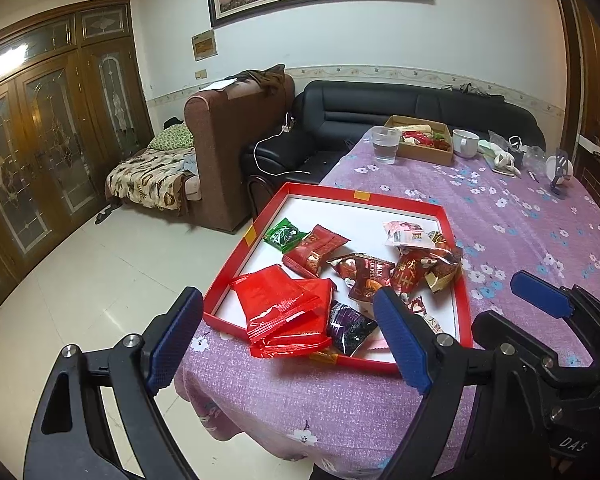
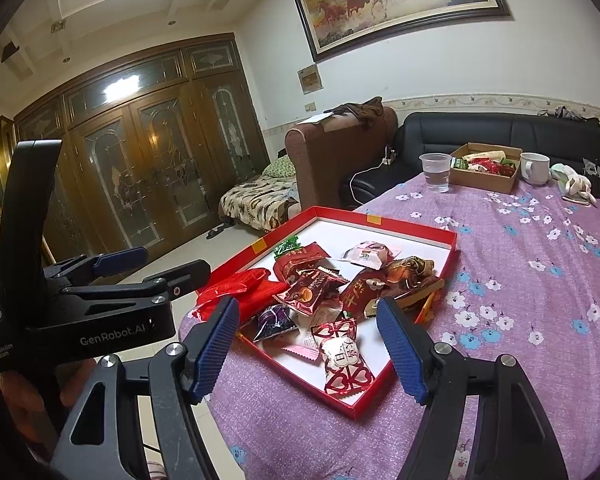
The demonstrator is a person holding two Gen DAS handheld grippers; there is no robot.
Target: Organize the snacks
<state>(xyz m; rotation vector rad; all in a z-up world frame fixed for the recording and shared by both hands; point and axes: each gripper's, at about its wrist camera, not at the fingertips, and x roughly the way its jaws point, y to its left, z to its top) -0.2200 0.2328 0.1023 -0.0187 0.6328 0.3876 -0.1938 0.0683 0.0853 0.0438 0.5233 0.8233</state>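
A shallow red tray (image 1: 380, 197) (image 2: 384, 221) with a white floor lies on the purple flowered tablecloth, its left side past the table's edge. Several wrapped snacks lie loose in it: flat red packets (image 1: 288, 312) (image 2: 236, 290), a green packet (image 1: 284, 234), a purple one (image 1: 350, 328) (image 2: 274, 320), brown and red ones (image 1: 366, 280), and a red-and-white candy (image 2: 346, 356). My left gripper (image 1: 288, 344) hovers open before the tray's near edge, nothing between its pads. My right gripper (image 2: 308, 346) is open too, above the tray's near corner. Neither touches a snack.
At the table's far end stand a cardboard box of snacks (image 1: 420, 151) (image 2: 486, 184), a clear plastic cup (image 1: 385, 145) and a white mug (image 1: 465, 143). Small clutter lies at the far right. Sofas stand beyond the table; tiled floor drops off to the left.
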